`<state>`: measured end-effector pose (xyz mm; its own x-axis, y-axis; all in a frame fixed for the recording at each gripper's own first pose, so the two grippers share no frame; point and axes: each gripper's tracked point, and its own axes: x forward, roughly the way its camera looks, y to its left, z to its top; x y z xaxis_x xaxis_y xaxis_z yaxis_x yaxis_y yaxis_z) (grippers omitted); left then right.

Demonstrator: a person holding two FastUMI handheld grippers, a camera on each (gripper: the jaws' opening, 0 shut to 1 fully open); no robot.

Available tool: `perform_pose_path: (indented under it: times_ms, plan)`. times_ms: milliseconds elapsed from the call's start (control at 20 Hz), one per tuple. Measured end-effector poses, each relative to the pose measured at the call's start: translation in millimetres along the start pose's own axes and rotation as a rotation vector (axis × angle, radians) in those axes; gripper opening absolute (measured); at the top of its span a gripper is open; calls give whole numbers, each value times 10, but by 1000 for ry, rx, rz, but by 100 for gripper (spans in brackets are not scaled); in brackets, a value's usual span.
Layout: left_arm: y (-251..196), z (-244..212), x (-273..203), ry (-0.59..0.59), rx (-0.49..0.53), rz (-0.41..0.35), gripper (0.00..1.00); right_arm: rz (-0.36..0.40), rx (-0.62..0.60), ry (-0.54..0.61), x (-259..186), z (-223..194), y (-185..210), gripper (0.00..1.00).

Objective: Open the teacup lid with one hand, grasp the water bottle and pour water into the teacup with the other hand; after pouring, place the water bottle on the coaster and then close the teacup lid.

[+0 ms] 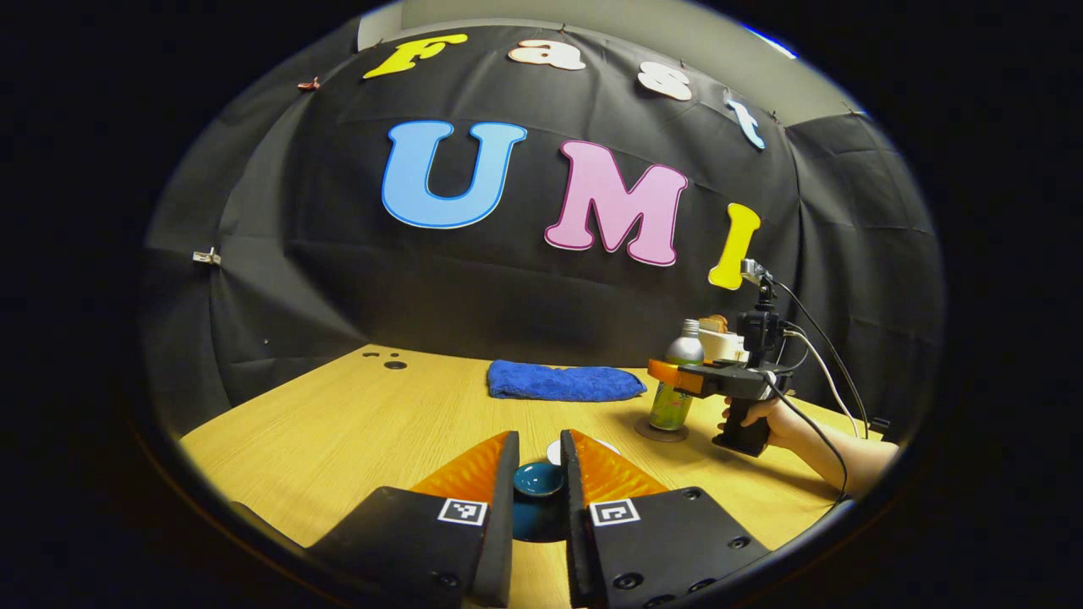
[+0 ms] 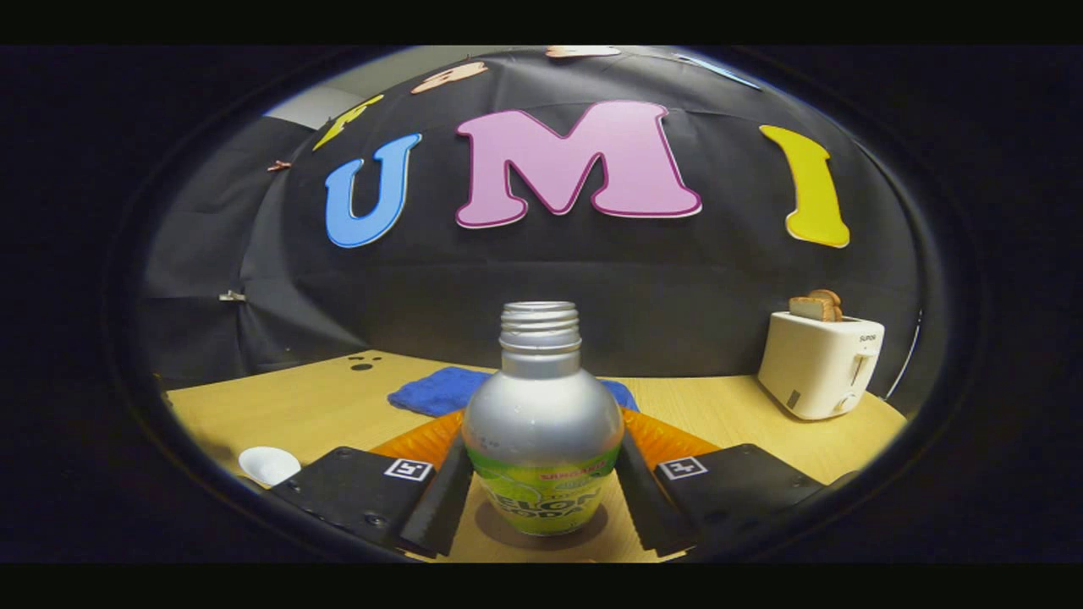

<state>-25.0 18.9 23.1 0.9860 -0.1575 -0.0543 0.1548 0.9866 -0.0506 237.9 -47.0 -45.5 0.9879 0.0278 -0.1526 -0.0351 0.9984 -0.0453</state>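
A dark teal teacup lid [image 1: 539,479] sits between the fingers of my left gripper [image 1: 539,448], which is shut on its knob. The cup beneath is mostly hidden by the fingers. Over to the right, a silver water bottle [image 1: 684,348] with a green label stands upright on a round brown coaster [image 1: 660,433]. A hand holds my right gripper [image 1: 677,378] around it. In the right gripper view the uncapped bottle [image 2: 541,406] stands on the coaster [image 2: 495,526], and my right gripper [image 2: 541,436] is shut on its sides.
A folded blue towel [image 1: 563,382] lies at the back of the wooden table [image 1: 338,440]. A white toaster [image 2: 819,364] with bread stands at the back right. A small white round thing [image 2: 269,464] lies just beyond the teacup.
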Motion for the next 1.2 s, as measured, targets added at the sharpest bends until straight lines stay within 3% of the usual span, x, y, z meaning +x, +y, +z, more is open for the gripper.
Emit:
perform_pose_path:
  times_ms: [150,500,550,600,650,1200]
  plan:
    - [-4,-17,25,5,-8,-3,33,0,-13,3,1,-53,8,82]
    - [-13,-81,64,20,-20,0,30,15,-58,-6,-16,-57,63,84]
    - [-32,-82,71,21,-18,-2,33,16,-58,-10,-14,-57,71,87]
    - [-39,-89,78,21,-16,-3,30,11,-59,-11,-23,-65,60,99]
    - [-30,-96,72,23,-13,1,30,10,-60,-10,-35,-60,52,100]
    - [-74,-107,60,22,-25,4,30,-35,-94,-7,-529,-12,3,98]
